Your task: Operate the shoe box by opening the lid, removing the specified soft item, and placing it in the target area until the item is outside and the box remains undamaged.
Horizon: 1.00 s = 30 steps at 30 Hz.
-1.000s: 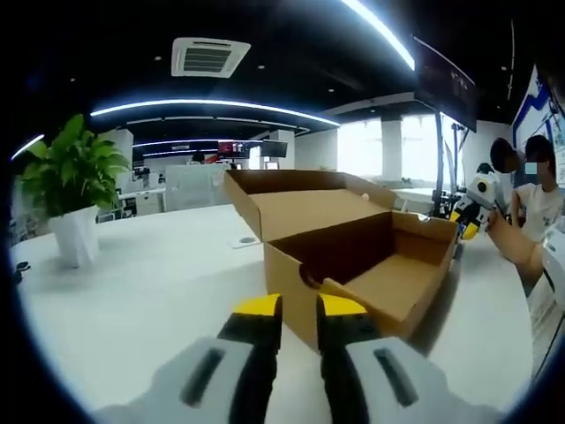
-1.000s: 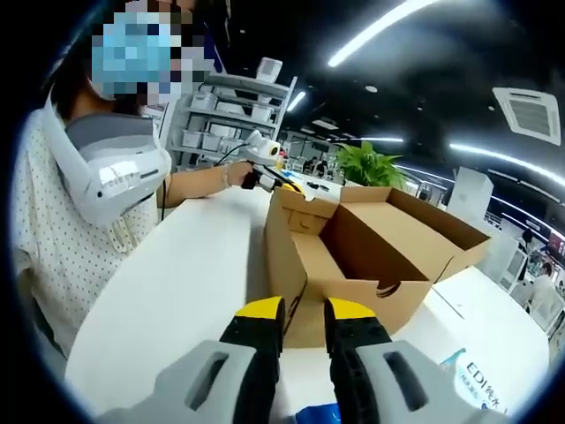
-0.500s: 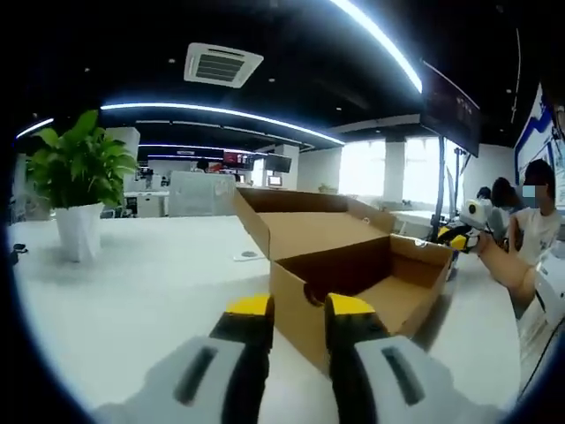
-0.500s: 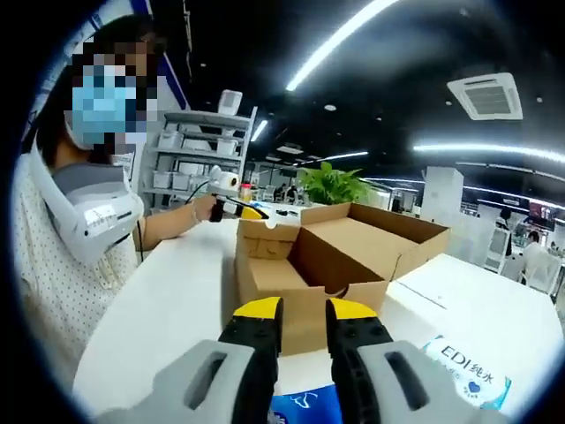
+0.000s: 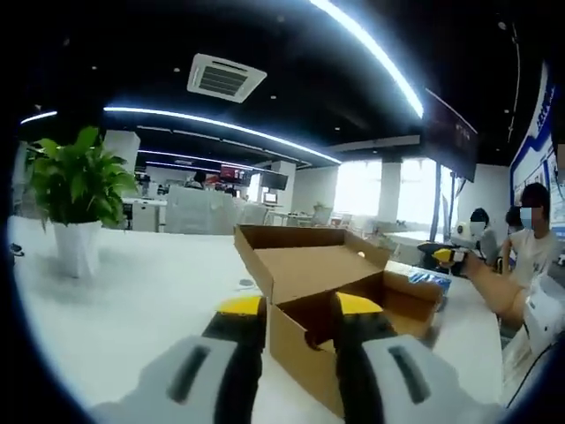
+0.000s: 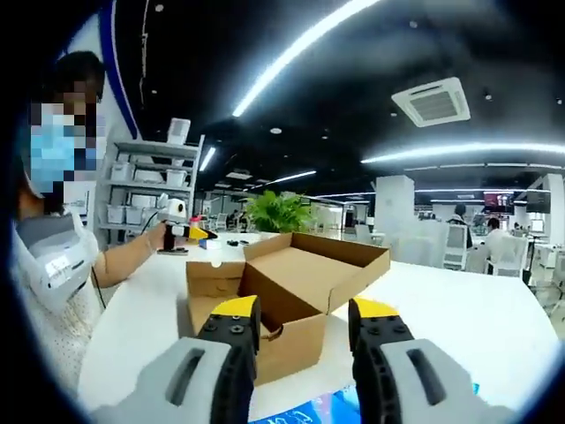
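Cardboard shoe box point(image 6: 282, 296) lid open | right claw point(image 6: 303, 320) parted, empty

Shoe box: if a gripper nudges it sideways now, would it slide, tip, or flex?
The shoe box is thin cardboard and looks empty, so probably light; it would likely slide on the smooth white table. Its raised lid would likely flex or swing.

We stand in an open office under a dark ceiling point(image 5: 265, 35) crossed by long light strips point(image 5: 371, 44), with a square air vent point(image 5: 226, 77) above the jaws. A white bench point(image 5: 132, 300) spreads ahead. A potted plant point(image 5: 78, 199) sits far left; bright windows point(image 5: 371, 190) lie beyond. Grey shelving point(image 6: 132, 190) stands left.
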Available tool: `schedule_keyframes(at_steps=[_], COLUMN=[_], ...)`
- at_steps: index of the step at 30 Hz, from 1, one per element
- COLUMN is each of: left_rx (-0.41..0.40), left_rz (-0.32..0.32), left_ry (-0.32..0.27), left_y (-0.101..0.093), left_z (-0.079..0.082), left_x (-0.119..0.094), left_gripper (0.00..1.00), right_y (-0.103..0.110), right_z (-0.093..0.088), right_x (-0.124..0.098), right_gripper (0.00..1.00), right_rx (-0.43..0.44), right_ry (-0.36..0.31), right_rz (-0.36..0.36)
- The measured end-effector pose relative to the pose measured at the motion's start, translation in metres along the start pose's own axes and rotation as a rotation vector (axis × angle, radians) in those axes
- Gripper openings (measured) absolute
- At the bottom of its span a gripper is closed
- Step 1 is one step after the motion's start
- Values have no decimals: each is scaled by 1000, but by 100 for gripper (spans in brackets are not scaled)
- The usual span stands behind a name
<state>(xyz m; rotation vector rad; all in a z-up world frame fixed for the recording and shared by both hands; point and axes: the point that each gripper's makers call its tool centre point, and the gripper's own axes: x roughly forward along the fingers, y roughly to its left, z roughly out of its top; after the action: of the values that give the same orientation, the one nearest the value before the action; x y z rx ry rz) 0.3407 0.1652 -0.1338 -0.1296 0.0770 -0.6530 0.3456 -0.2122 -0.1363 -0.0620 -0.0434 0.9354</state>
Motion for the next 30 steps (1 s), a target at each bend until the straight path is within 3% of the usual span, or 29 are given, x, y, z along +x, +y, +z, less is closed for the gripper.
schedule_keyframes(at_steps=[4, 7, 11, 13, 17, 20, 27, 30], left_rx=[-5, -88, -110, -163, -237, -316, -455, -562], left_rz=[0, -57, -70, -85, -97, -122, -156, -193], left_ry=[4, 4, 0, -7, 20, 56, 34, 42], left_y=[5, 13, 16, 25, 38, 40, 48, 51], left_z=[4, 14, 17, 22, 20, 10, 7, 1], left_x=[4, 17, 20, 31, 50, 67, 90, 102], left_gripper=[32, 33, 37, 38, 38, 40, 45, 45], right_y=[-3, -14, -17, -28, -46, -60, -73, -80], right_z=[8, 22, 26, 31, 23, 13, 4, 1], right_x=[6, 18, 22, 31, 46, 59, 79, 92], right_gripper=[41, 44, 44, 44, 44, 44, 52, 55], right_rx=[46, 109, 139, 206, 294, 358, 456, 513], right_ry=[-1, -14, -17, -10, 44, 73, 119, 131], right_rz=[4, -13, -17, -28, -38, -50, -39, -35])
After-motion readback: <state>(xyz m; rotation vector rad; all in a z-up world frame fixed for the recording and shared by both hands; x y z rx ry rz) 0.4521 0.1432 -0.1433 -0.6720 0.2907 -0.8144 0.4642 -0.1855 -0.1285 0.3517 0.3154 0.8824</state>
